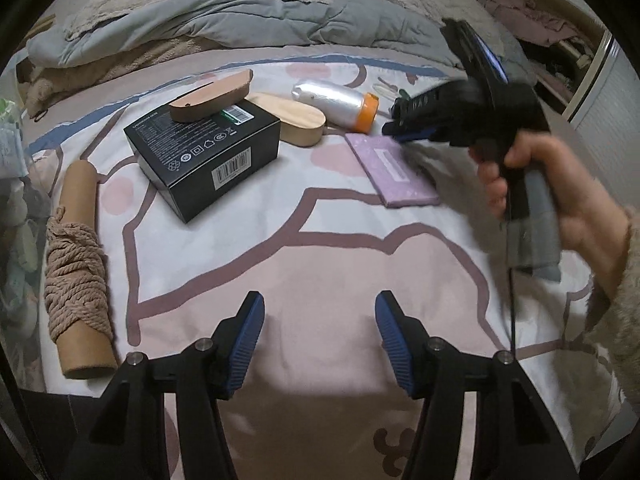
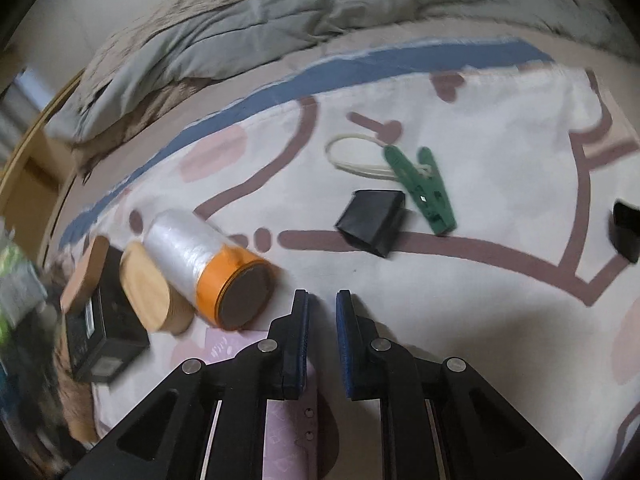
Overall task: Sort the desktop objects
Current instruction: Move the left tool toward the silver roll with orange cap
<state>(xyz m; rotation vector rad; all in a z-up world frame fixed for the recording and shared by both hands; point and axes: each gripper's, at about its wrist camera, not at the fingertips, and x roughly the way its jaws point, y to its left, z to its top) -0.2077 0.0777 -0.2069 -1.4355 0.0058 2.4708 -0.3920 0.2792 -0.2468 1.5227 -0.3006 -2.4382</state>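
My left gripper (image 1: 319,312) is open and empty above the patterned bedsheet. Ahead of it lie a black box (image 1: 204,152) with a brown wooden piece (image 1: 212,98) on top, a pale wooden block (image 1: 292,118), a clear plastic roll with an orange end (image 1: 340,106) and a purple notebook (image 1: 394,168). My right gripper (image 2: 322,300) has its jaws close together with a narrow gap and nothing between them; it also shows in the left wrist view (image 1: 394,126), held by a hand above the notebook. A small black box (image 2: 370,222) and a green clothes peg (image 2: 424,192) lie beyond it.
A cardboard tube wound with rope (image 1: 78,264) lies at the left. A white loop (image 2: 352,156) lies by the peg. Another black object (image 2: 626,230) is at the right edge. A grey duvet (image 1: 240,16) is piled at the back.
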